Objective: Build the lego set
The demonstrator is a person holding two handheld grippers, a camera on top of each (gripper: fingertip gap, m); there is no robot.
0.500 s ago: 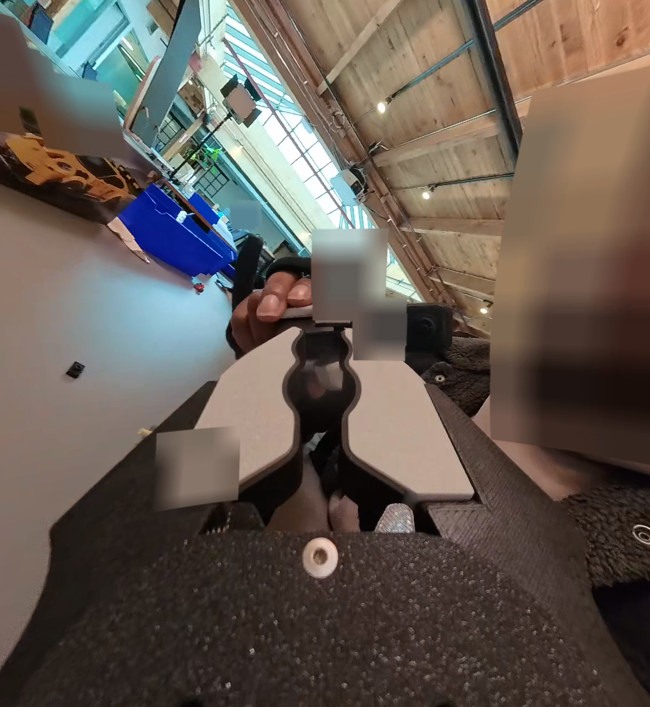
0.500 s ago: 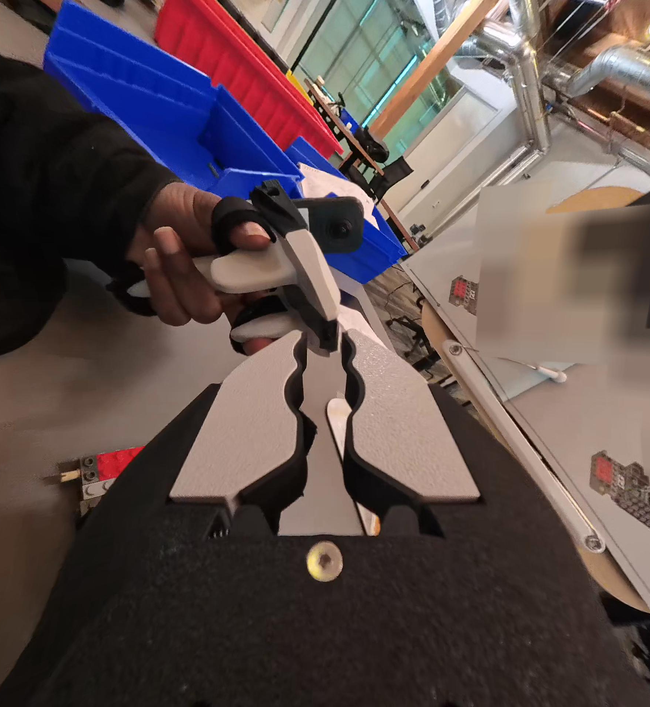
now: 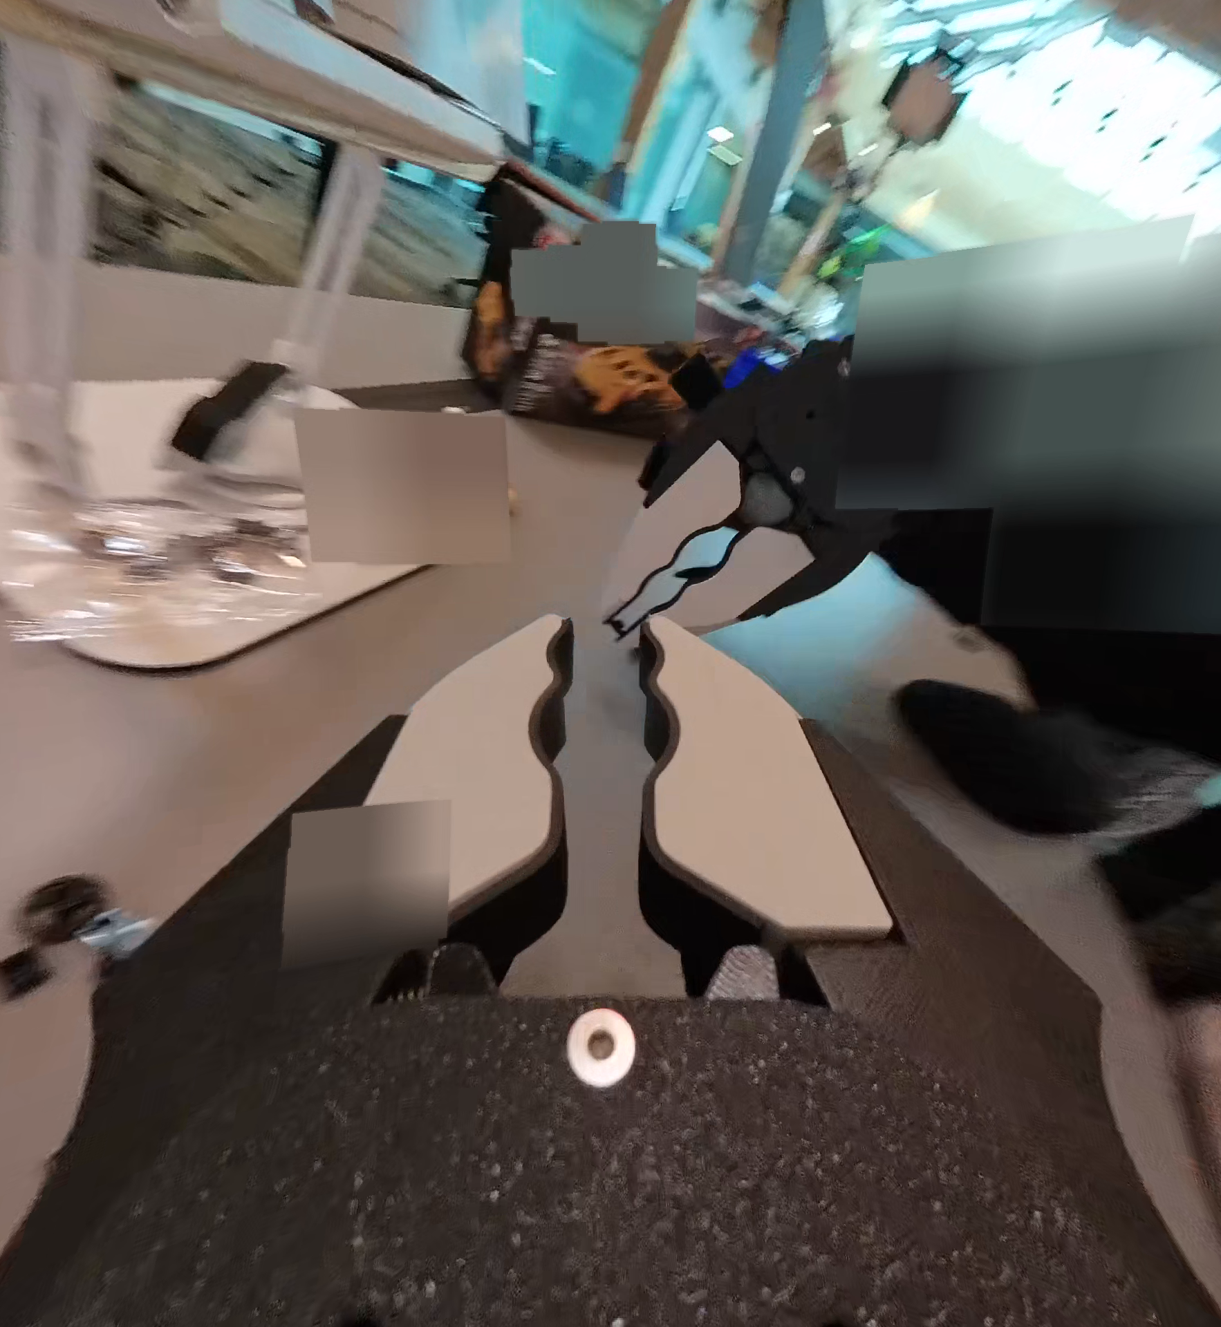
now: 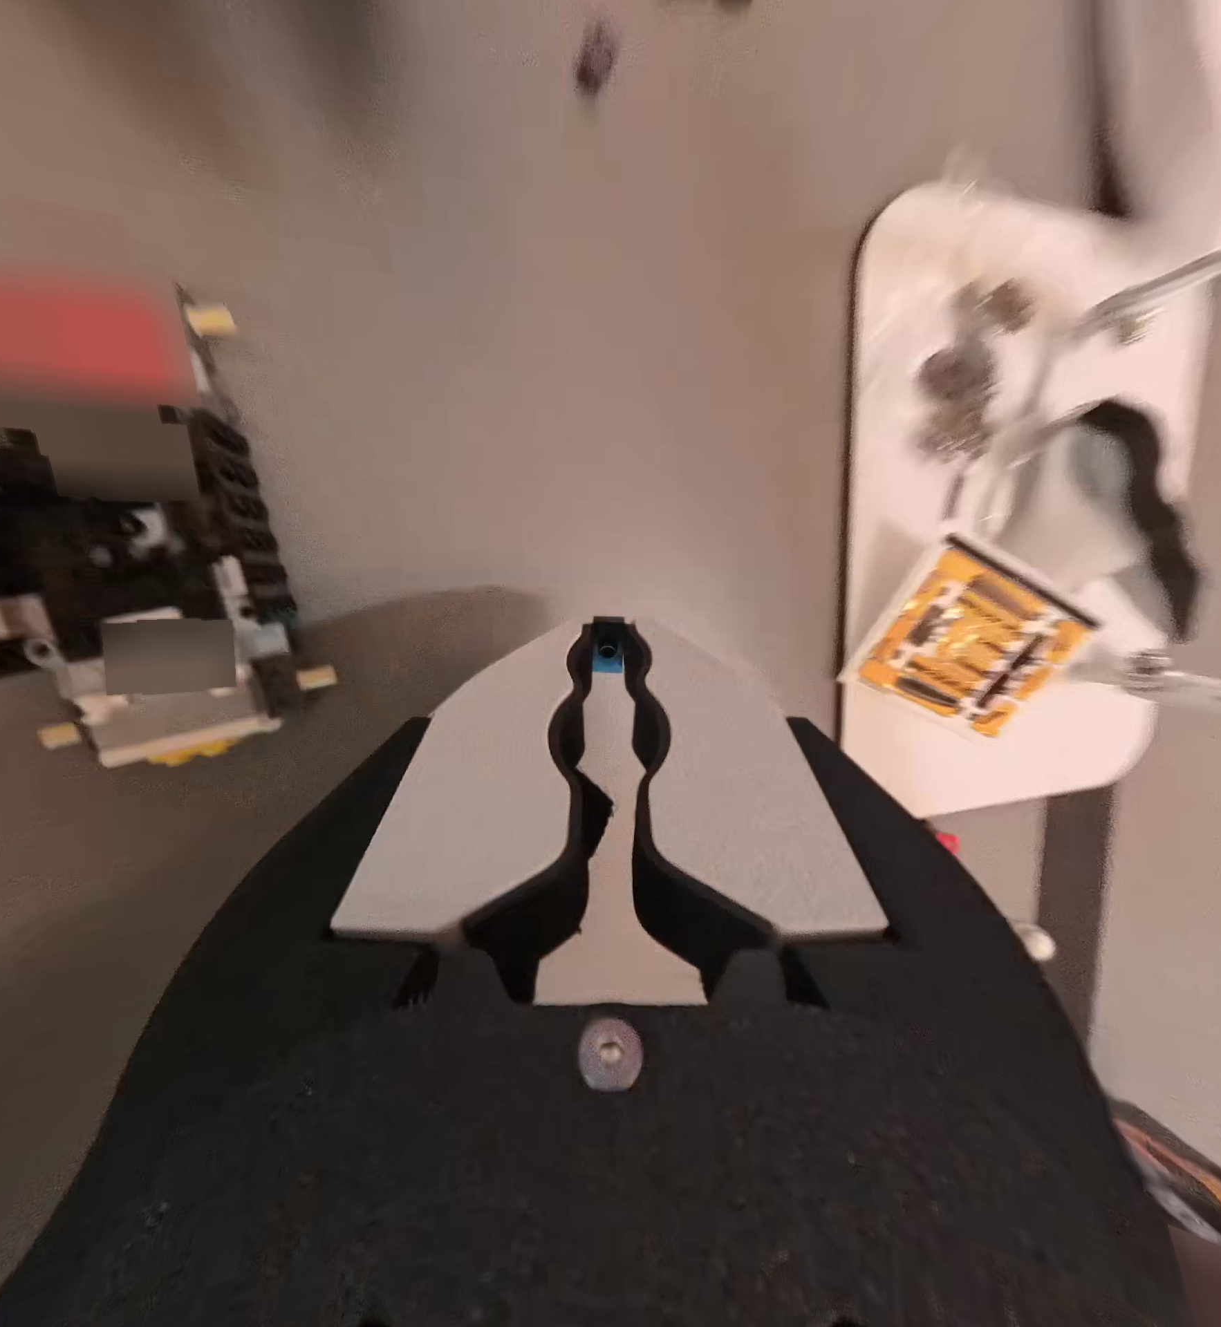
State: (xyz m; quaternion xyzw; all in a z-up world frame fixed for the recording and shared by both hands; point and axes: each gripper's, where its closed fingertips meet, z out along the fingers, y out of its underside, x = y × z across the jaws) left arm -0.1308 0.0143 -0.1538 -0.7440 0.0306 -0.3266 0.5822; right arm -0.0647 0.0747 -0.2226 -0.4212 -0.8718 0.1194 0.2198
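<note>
My right gripper (image 4: 607,632) is shut on a small blue and black lego piece (image 4: 606,655) pinched at its fingertips, above the grey table. The partly built black, white and grey lego model (image 4: 162,546) stands on the table to its left, apart from it. My left gripper (image 3: 604,632) is open and empty, with a clear gap between the fingers. In the left wrist view the right gripper (image 3: 622,623) shows just beyond the left fingertips, pointing down at them. Both views are blurred by motion.
A white tray (image 4: 952,761) to the right holds clear bags of pieces (image 4: 967,388) and a yellow sticker sheet (image 4: 967,639). The tray (image 3: 184,646) also shows left in the left wrist view, with the lego box (image 3: 593,388) behind. Small loose pieces (image 3: 54,905) lie on the table. One gripper's finger ends stand about 12 cm off the other's.
Both grippers have swung down from facing each other in the air toward the table. The left gripper has opened. The right gripper has shut on the small blue piece.
</note>
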